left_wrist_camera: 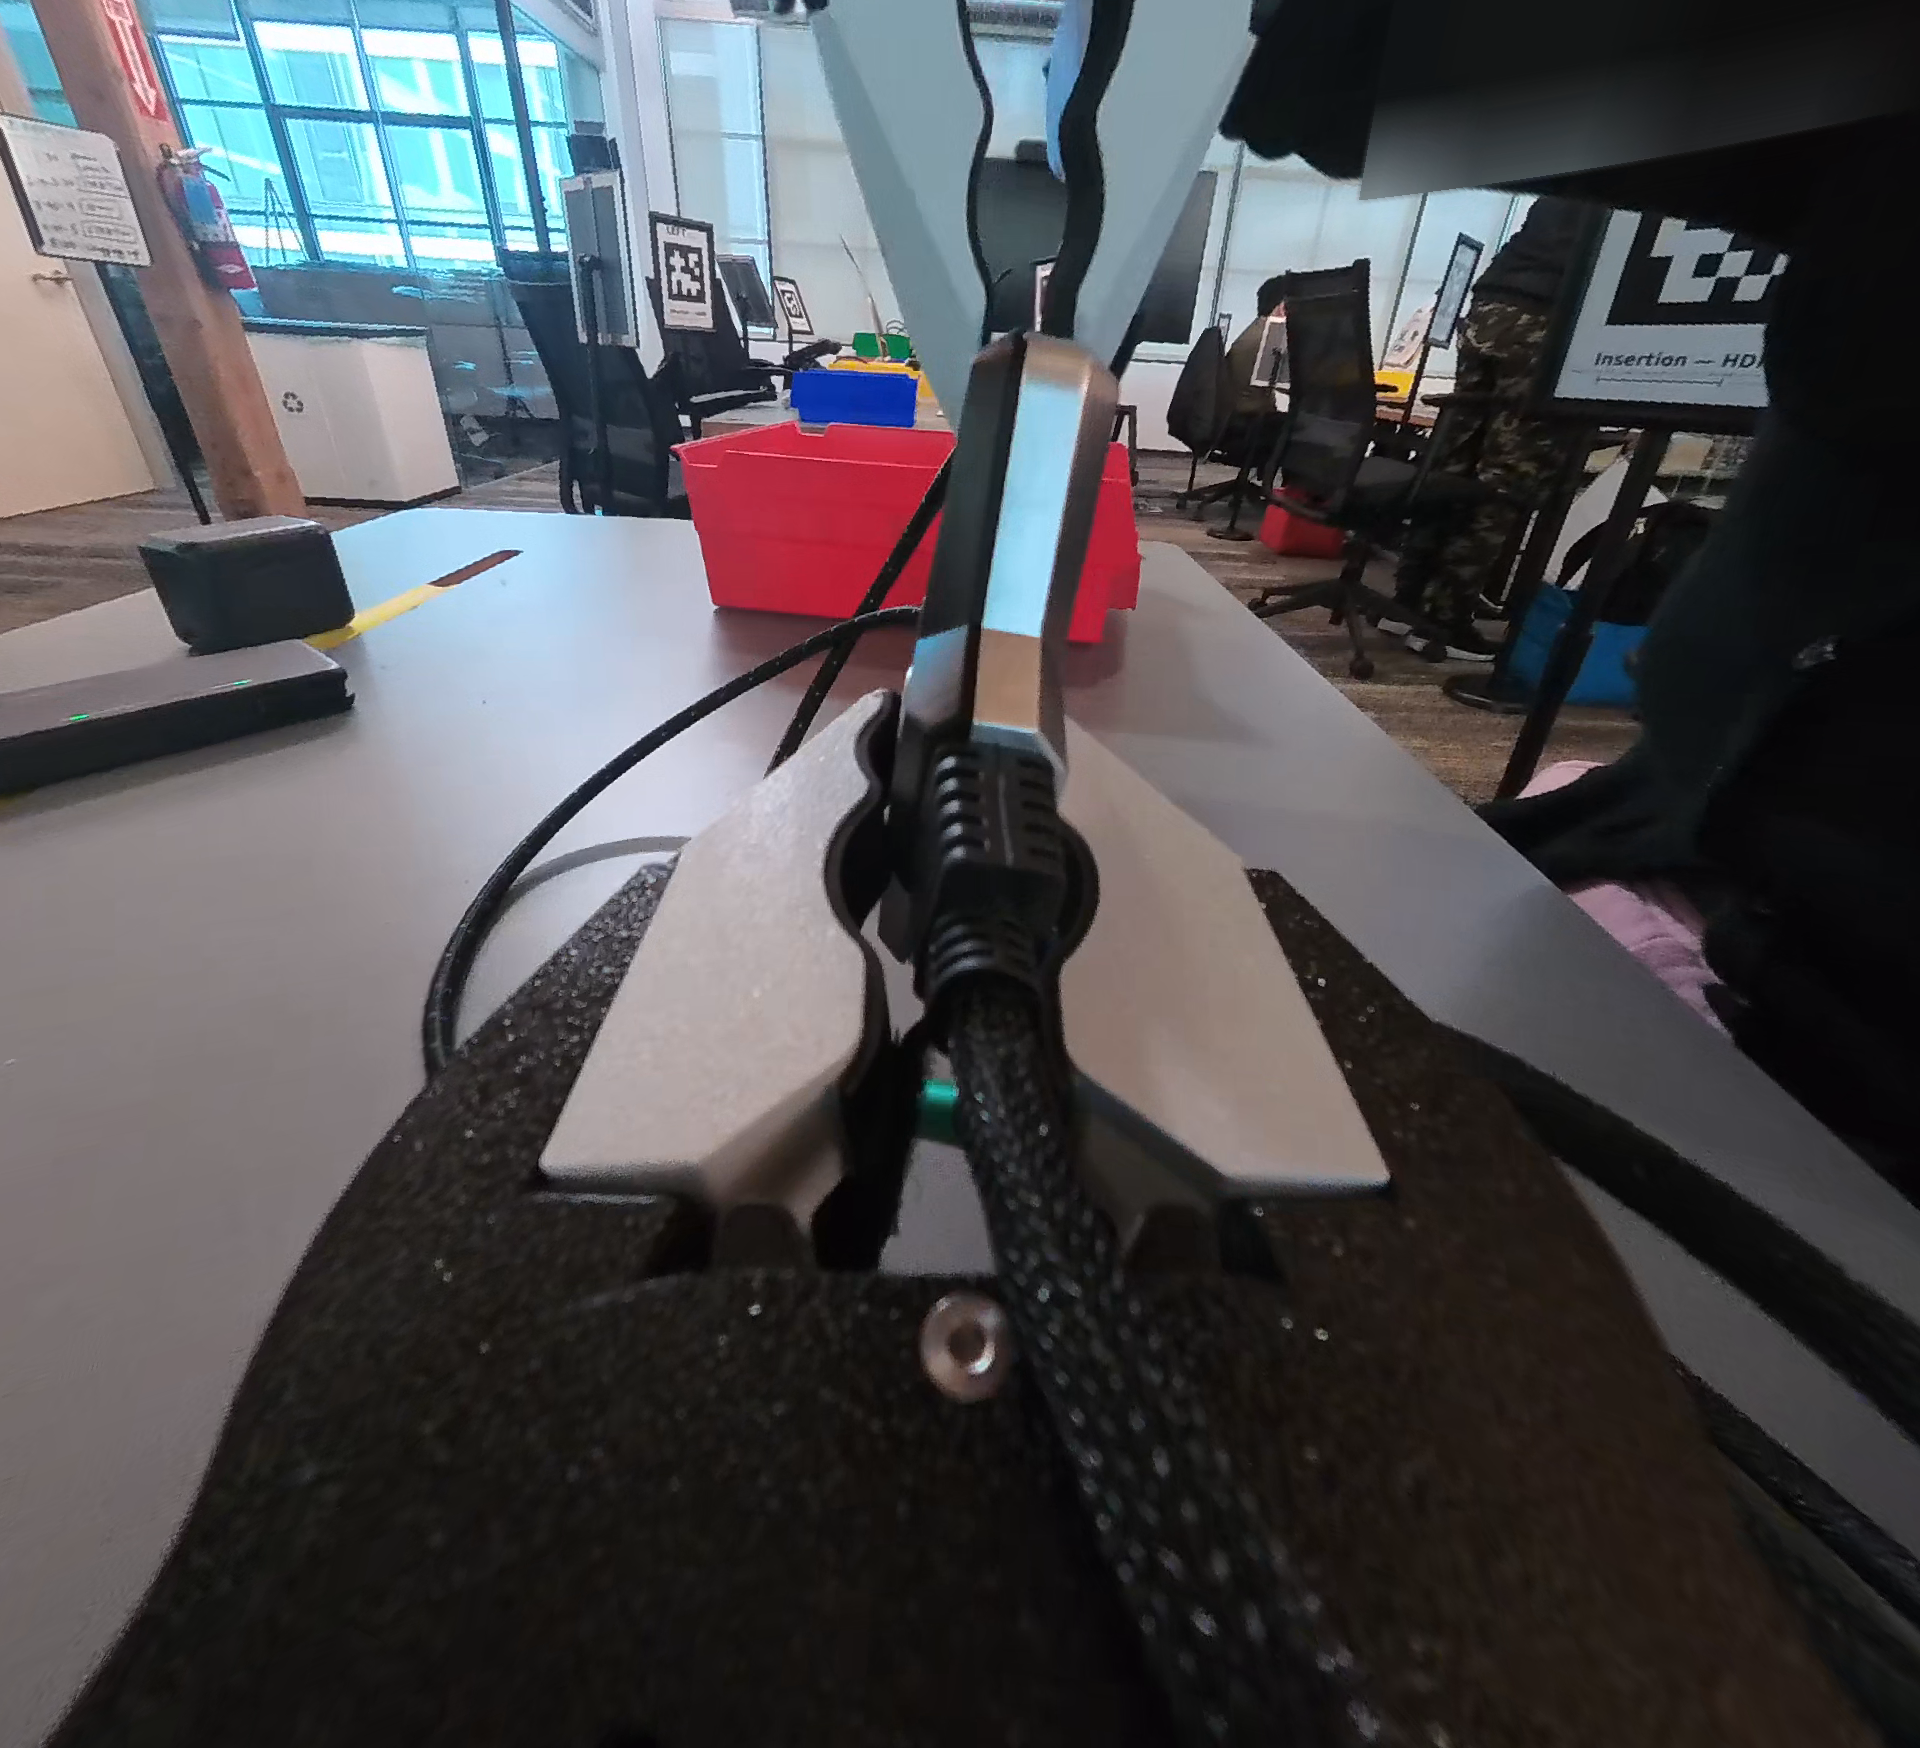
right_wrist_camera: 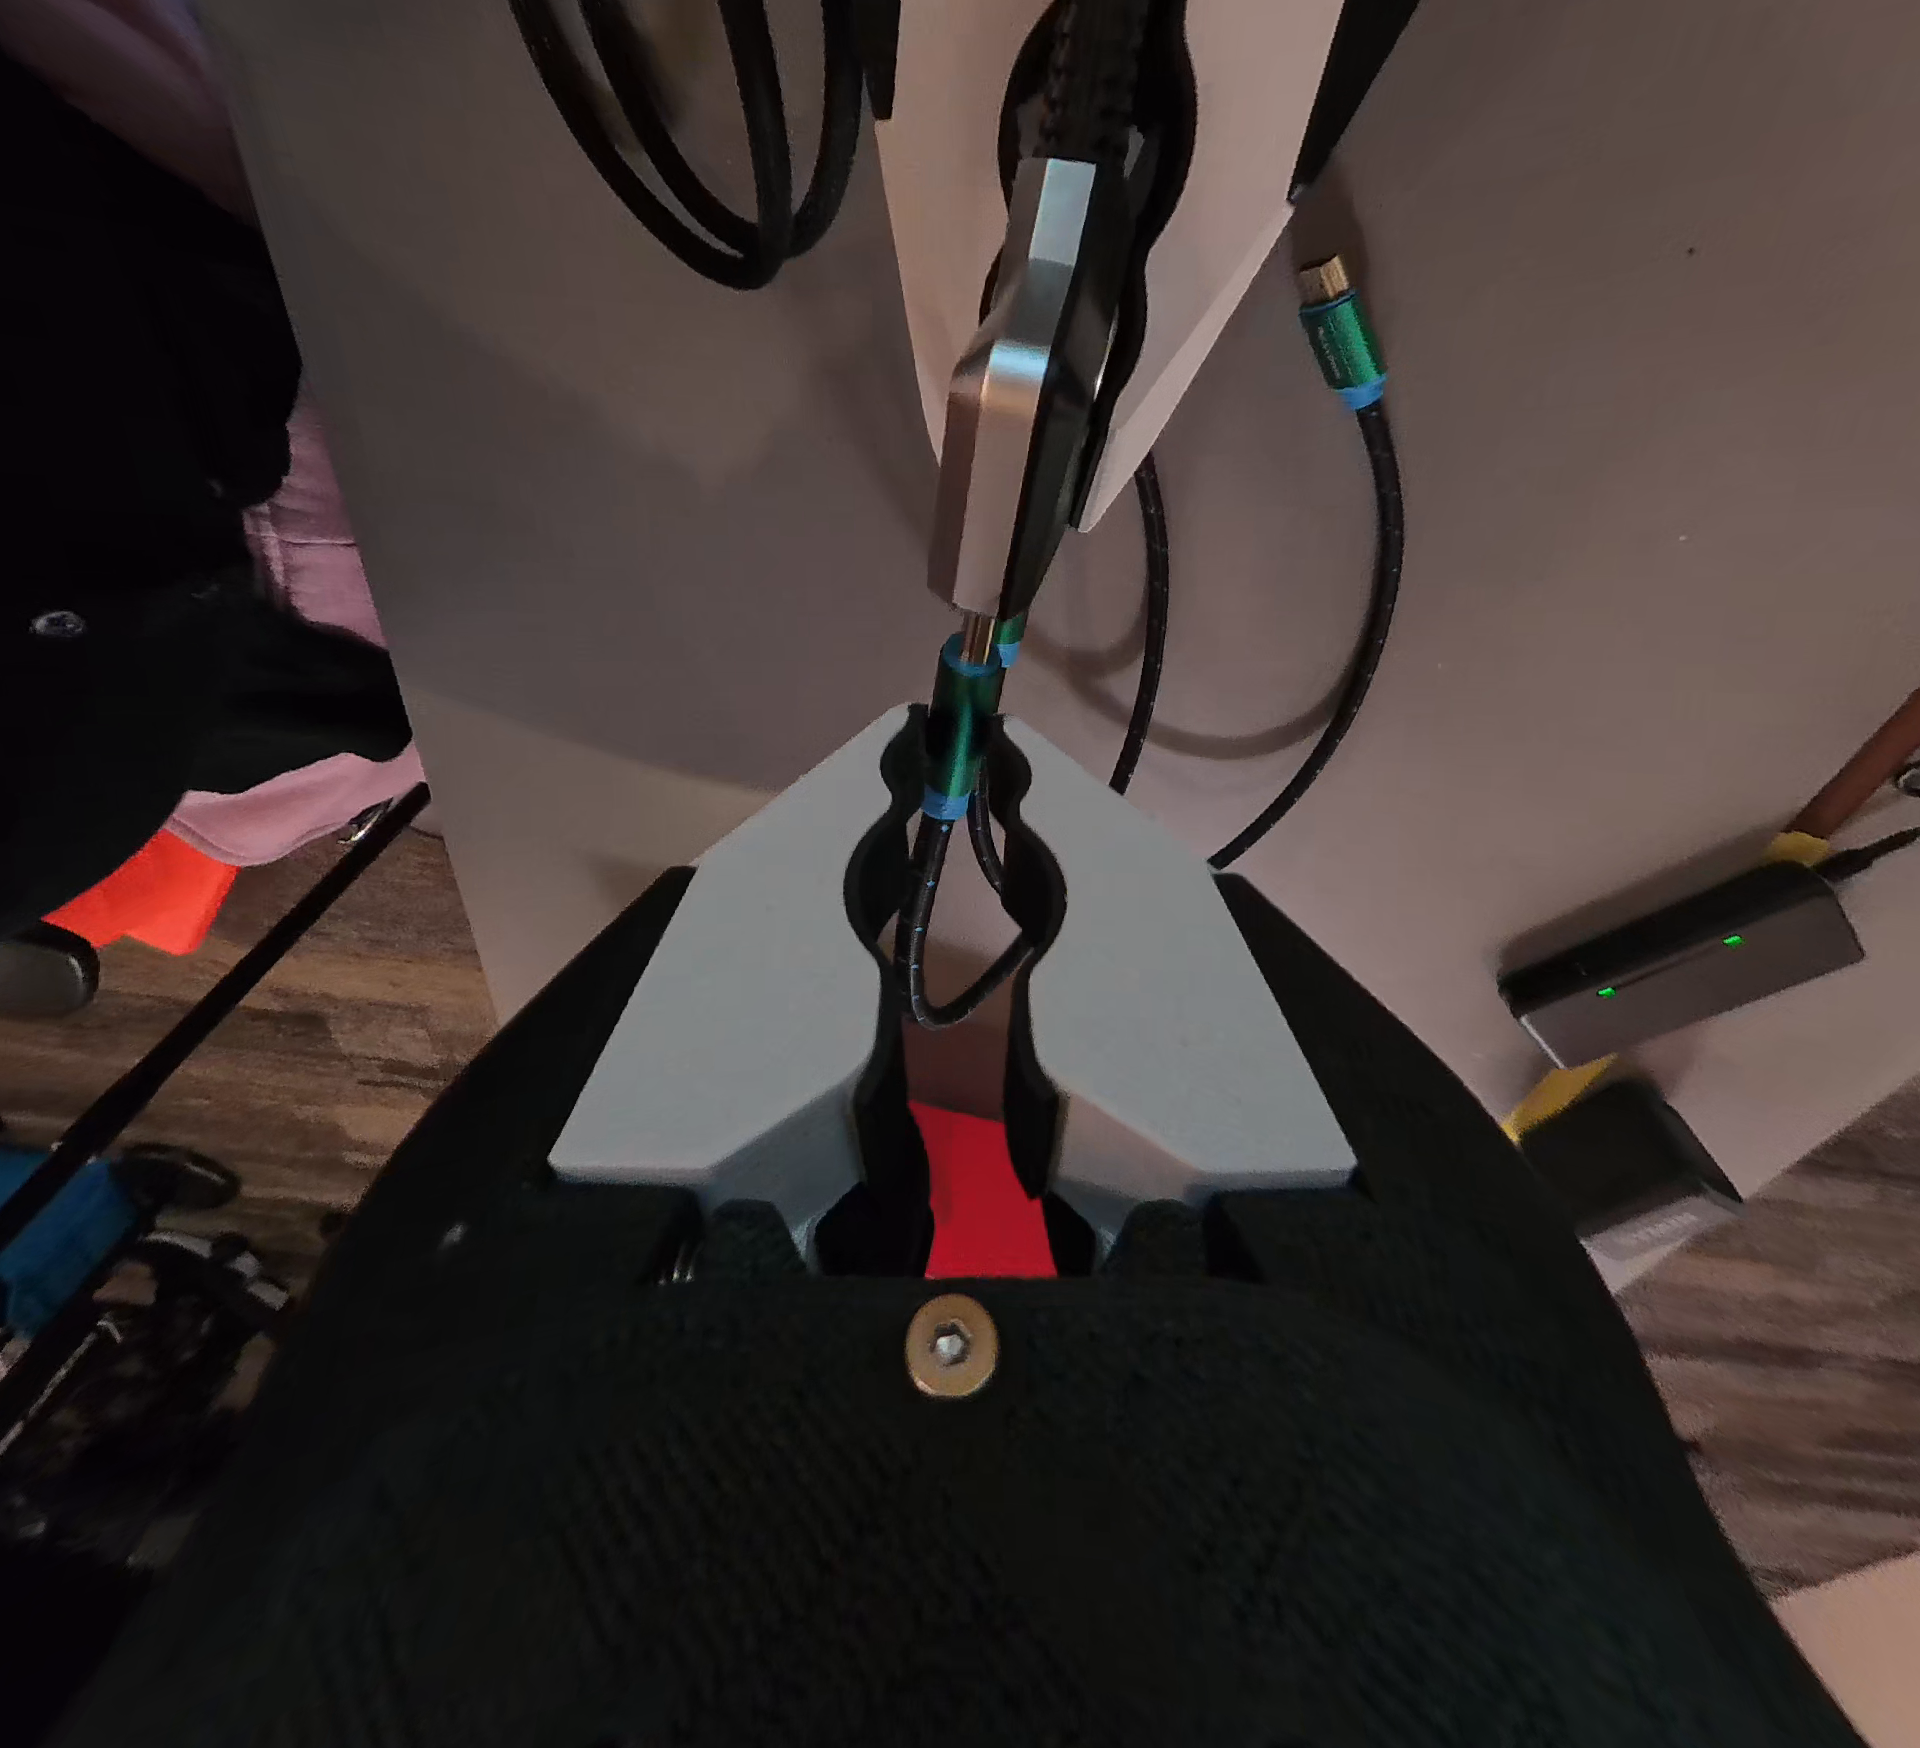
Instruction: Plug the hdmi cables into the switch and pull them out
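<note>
The switch (right_wrist_camera: 1023, 379), a slim silver box, hangs in the air above the tabletop (left_wrist_camera: 312, 867), clamped at its cabled end by the left gripper (left_wrist_camera: 971, 825), whose fingers close on the black strain relief and the switch's lower edge. At its opposite end a green HDMI plug (right_wrist_camera: 961, 727) sits pinched in the right gripper (right_wrist_camera: 961, 742), its metal tip just at, or partly inside, a port; how deep it goes I cannot tell. This looks like the plugging or unplugging stroke itself. The next move calls for a straight push or pull along the plug's axis, with the left gripper bracing. A second green plug (right_wrist_camera: 1340, 327) lies loose on the tabletop, near the edge where the dark hub (right_wrist_camera: 1683, 960) rests.
</note>
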`<state>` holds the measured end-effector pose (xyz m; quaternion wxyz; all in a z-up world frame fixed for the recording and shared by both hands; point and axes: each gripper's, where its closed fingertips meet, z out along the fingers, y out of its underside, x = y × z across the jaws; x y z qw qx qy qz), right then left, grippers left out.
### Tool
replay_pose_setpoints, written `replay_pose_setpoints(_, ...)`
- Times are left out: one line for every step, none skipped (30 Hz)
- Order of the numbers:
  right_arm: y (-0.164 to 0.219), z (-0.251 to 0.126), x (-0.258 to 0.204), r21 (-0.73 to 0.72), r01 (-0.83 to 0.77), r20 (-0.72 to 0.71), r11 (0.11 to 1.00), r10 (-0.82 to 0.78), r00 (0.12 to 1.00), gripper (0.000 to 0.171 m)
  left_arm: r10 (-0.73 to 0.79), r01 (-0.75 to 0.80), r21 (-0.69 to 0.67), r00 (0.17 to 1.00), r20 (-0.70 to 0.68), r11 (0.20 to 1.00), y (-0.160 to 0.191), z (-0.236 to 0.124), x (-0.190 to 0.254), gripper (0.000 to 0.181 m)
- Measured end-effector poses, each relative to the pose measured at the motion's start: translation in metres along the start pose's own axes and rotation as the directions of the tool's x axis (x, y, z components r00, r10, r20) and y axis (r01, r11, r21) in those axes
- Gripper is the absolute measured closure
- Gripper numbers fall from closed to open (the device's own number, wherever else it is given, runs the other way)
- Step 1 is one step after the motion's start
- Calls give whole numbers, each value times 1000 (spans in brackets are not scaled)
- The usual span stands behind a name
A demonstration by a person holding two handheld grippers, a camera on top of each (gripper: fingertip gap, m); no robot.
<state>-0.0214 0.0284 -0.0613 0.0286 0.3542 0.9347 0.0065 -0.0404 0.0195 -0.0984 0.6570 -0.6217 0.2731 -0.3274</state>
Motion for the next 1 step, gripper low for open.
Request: replay_pose_setpoints(0, 0, 0, 8, -6, 4, 1000, 6, 1000, 163, -5, 5, -2, 1000, 1, 1000, 0, 0, 0, 160)
